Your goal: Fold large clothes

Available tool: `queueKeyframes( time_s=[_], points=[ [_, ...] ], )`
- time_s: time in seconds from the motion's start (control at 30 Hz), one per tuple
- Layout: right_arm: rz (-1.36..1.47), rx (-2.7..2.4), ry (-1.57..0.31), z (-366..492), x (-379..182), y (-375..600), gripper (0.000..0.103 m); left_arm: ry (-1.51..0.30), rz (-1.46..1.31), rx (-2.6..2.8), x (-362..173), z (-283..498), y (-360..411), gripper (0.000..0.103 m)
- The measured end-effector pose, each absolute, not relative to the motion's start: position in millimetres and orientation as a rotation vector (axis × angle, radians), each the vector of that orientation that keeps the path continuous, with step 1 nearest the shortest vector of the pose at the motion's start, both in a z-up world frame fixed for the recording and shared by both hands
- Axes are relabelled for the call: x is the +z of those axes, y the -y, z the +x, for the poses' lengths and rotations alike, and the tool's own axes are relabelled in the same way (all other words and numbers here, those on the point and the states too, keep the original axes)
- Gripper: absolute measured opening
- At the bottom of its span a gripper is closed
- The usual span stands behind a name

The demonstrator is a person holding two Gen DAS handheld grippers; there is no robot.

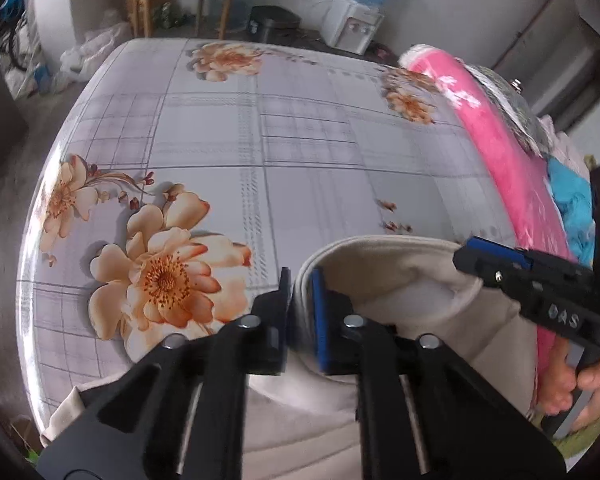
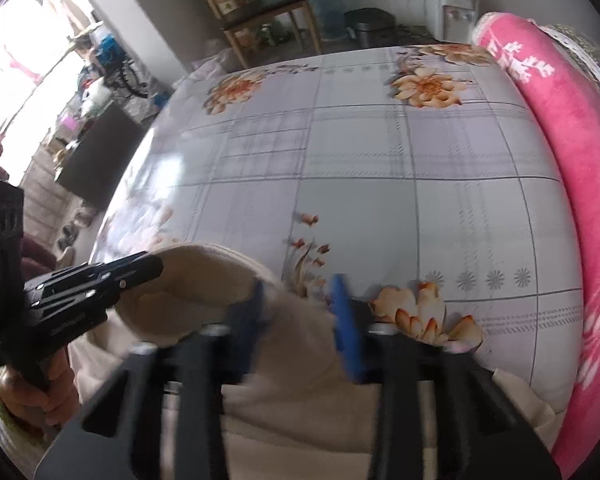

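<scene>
Both claws are on the cream garment (image 1: 380, 280) (image 2: 188, 292).

Left claw (image 1: 302, 276): closed on the garment's thick rim, with a fold of cloth pinched between the black finger and the blue pad. The right wrist view agrees: its tip (image 2: 156, 266) sits right on the rim.

Right claw (image 2: 300, 300): its own view is motion-blurred and the cloth fills the gap between the blue pads, so I can't judge the grip well from there. From the left wrist view its tip (image 1: 470, 254) looks clamped on the same rim, further along. I read it as gripping the garment.

The garment lies at the near edge of the desk (image 1: 300, 140) (image 2: 360, 160). The rim is lifted off the flowered cover and arcs between the two claws like an open mouth, showing the lining inside. The rest bunches under the claws and runs out of the bottom of both views.

A pink blanket (image 1: 500, 152) (image 2: 572, 140) lies along the right side of the desk, apart from the garment's rim.

My right hand (image 1: 580, 384) and left hand (image 2: 28, 396) each show on a claw handle.
</scene>
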State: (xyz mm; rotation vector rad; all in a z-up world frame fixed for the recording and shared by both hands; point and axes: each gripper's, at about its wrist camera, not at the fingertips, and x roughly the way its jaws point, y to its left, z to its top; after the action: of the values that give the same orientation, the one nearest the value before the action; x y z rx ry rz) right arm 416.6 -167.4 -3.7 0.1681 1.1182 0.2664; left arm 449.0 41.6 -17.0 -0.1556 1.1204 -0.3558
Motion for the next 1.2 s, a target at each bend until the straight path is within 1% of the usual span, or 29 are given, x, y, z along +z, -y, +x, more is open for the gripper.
queueKeyframes(
  time_s=[0.07,0.3,0.4,0.5,0.53,0.6,0.63,0.67,0.73,0.8,0.87,0.97,1.0,1.03,1.2],
  points=[
    [0.114,0.284,-1.088,401.6,6.4,163.6,0.010,-1.080,-0.115,-0.380,-5.1,434.0,-40.9,0.007],
    [-0.042,0.345,-1.022,329.6,28.0,161.1,0.008,-1.022,-0.026,-0.496,25.9,363.0,-40.1,0.006],
    [-0.107,0.353,-1.052,298.2,15.1,162.1,0.008,-1.046,0.028,-0.524,16.5,325.5,-35.1,0.006],
    [-0.118,0.394,-1.114,276.4,5.4,165.3,0.009,-1.087,0.104,-0.528,-6.9,301.0,-28.4,0.007],
    [-0.107,0.420,-1.123,270.3,8.1,166.2,0.012,-1.095,0.125,-0.528,-14.0,296.4,-26.3,0.007],
    [-0.083,0.450,-1.093,262.2,22.3,167.6,0.013,-1.105,0.147,-0.523,-25.3,291.6,-26.1,0.007],
    [-0.049,0.483,-1.064,260.0,33.2,168.6,0.019,-1.109,0.130,-0.525,-27.0,291.4,-29.4,0.008],
    [-0.007,0.507,-1.035,260.1,42.8,169.5,0.028,-1.118,0.100,-0.530,-28.1,293.4,-32.9,0.008],
    [0.058,0.535,-1.014,268.1,50.5,167.9,0.030,-1.121,0.060,-0.541,-29.4,297.6,-39.0,0.008],
    [0.097,0.543,-1.035,281.5,42.0,162.2,0.030,-1.117,0.060,-0.552,-30.1,298.0,-42.3,0.010],
    [0.112,0.547,-1.088,295.1,22.1,154.5,0.030,-1.117,0.052,-0.576,-29.2,294.3,-49.0,0.012],
    [0.151,0.529,-1.238,302.2,-25.2,144.8,0.030,-1.089,0.025,-0.612,-21.6,283.9,-64.3,0.019],
    [0.161,0.526,-1.261,300.3,-34.2,144.5,0.030,-1.073,0.009,-0.622,-17.4,279.7,-70.4,0.023],
    [0.170,0.527,-1.252,295.8,-40.6,144.5,0.030,-1.062,-0.004,-0.629,-13.7,278.8,-74.6,0.024],
    [0.124,0.506,-1.220,285.1,-38.2,139.3,0.030,-0.976,-0.080,-0.620,9.2,285.9,-89.4,0.024]
  ],
)
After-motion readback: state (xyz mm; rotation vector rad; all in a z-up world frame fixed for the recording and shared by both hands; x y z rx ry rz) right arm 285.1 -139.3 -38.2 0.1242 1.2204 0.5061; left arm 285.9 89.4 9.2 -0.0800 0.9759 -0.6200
